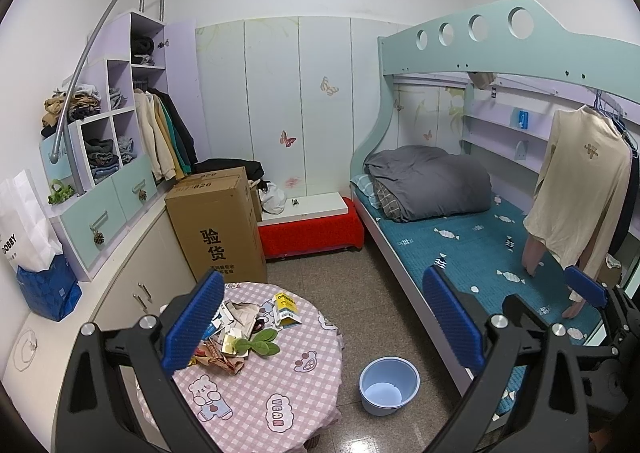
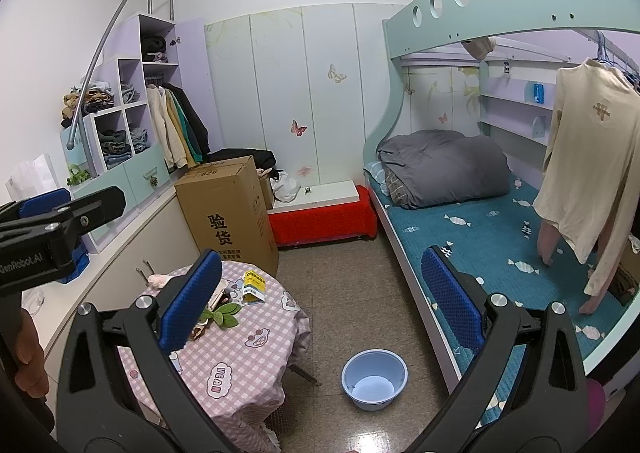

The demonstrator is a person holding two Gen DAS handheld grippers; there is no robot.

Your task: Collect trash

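A heap of trash (image 1: 230, 337) lies on the round table with the pink checked cloth (image 1: 256, 405): crumpled paper, wrappers, a torn yellow and blue carton (image 1: 286, 309) and a green leaf-shaped piece (image 1: 260, 345). My left gripper (image 1: 324, 321) hovers open above the table's right edge with nothing between its fingers. My right gripper (image 2: 322, 301) is open too, held over the floor between table (image 2: 240, 365) and bed. A light blue plastic basin (image 1: 388, 385) stands on the floor right of the table, seemingly holding nothing. The right wrist view shows the trash (image 2: 224, 303), carton (image 2: 254, 287) and basin (image 2: 374, 377).
A tall cardboard box (image 1: 218, 229) stands behind the table, with a red-covered bench (image 1: 312, 231) beside it. A bunk bed (image 1: 480, 253) with hanging clothes fills the right side. A counter (image 1: 120, 273) with bags and shelves runs along the left. Tiled floor lies between.
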